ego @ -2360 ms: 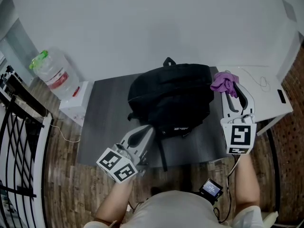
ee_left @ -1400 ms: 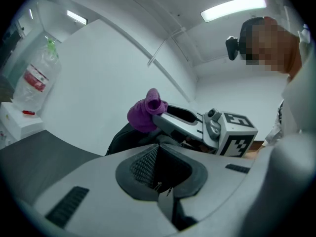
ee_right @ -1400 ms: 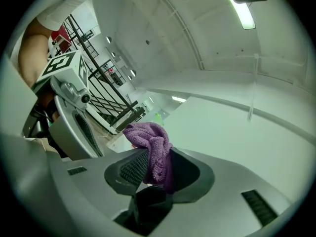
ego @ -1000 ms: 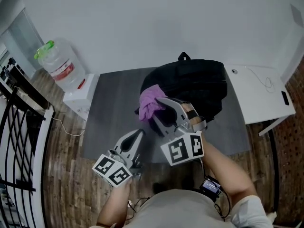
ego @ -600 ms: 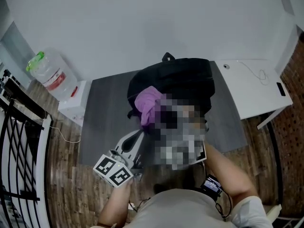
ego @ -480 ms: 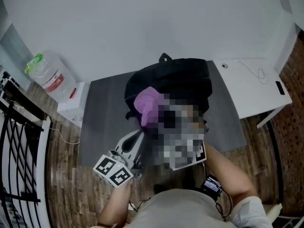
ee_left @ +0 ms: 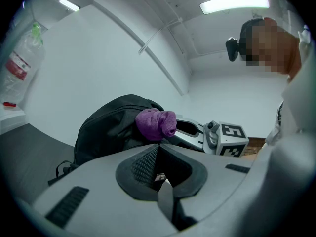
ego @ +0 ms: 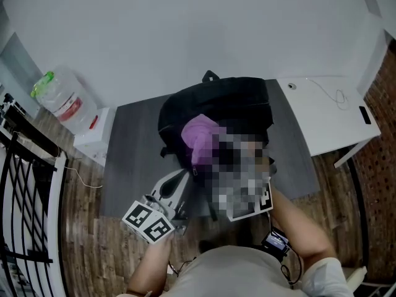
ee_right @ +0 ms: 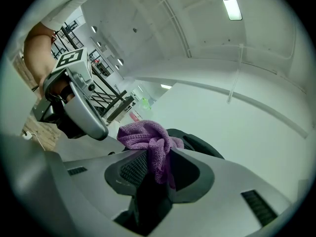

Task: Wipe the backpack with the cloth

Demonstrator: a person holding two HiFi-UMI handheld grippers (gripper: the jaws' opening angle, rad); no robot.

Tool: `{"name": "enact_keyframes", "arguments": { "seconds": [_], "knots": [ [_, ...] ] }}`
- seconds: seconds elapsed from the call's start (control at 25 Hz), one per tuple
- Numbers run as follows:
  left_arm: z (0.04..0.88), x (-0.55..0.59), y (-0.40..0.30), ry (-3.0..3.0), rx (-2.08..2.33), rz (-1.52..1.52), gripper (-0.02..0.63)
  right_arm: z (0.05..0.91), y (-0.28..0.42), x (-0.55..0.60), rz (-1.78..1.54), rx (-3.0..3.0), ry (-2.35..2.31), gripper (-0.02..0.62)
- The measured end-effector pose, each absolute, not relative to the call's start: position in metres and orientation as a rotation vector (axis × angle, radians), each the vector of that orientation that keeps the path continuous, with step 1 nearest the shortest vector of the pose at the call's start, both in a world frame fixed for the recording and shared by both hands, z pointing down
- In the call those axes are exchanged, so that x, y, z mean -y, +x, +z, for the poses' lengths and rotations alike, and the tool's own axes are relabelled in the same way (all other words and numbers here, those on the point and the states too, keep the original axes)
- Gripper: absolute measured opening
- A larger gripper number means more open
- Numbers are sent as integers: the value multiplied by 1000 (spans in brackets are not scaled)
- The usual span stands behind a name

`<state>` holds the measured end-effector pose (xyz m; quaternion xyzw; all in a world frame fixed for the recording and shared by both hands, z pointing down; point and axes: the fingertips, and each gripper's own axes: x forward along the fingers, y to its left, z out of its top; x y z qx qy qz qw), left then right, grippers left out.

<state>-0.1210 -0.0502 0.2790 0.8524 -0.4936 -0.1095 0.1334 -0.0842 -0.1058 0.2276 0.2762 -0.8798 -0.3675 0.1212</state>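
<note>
A black backpack (ego: 235, 104) lies on a grey mat (ego: 133, 159). My right gripper (ee_right: 158, 157) is shut on a bunched purple cloth (ego: 203, 138), which rests against the backpack's near left part. In the head view a mosaic patch covers most of that gripper. The cloth (ee_right: 145, 135) sticks out past the jaws, with the backpack (ee_right: 197, 144) just behind it. My left gripper (ego: 181, 175) is held low at the mat's near edge, left of the cloth, jaws shut and empty. From the left gripper (ee_left: 159, 152) I see the cloth (ee_left: 155, 123) against the backpack (ee_left: 108, 127).
A large water bottle (ego: 59, 98) stands at the far left beside a white box (ego: 93, 135). A white table (ego: 334, 119) with a thin cable on it borders the mat on the right. A black railing (ego: 25, 184) runs along the left edge.
My right gripper carried the cloth from the backpack's right side to its near left, then slid it slightly toward the middle. The left gripper shifted only slightly along the mat's near edge.
</note>
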Motion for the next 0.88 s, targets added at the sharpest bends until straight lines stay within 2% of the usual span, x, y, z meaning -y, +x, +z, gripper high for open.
{"name": "enact_keyframes", "arguments": {
  "seconds": [0.88],
  "knots": [
    [276,63,-90,2529,1348,-279,5,230,0,154,-927,2459,1079,138]
  ]
}}
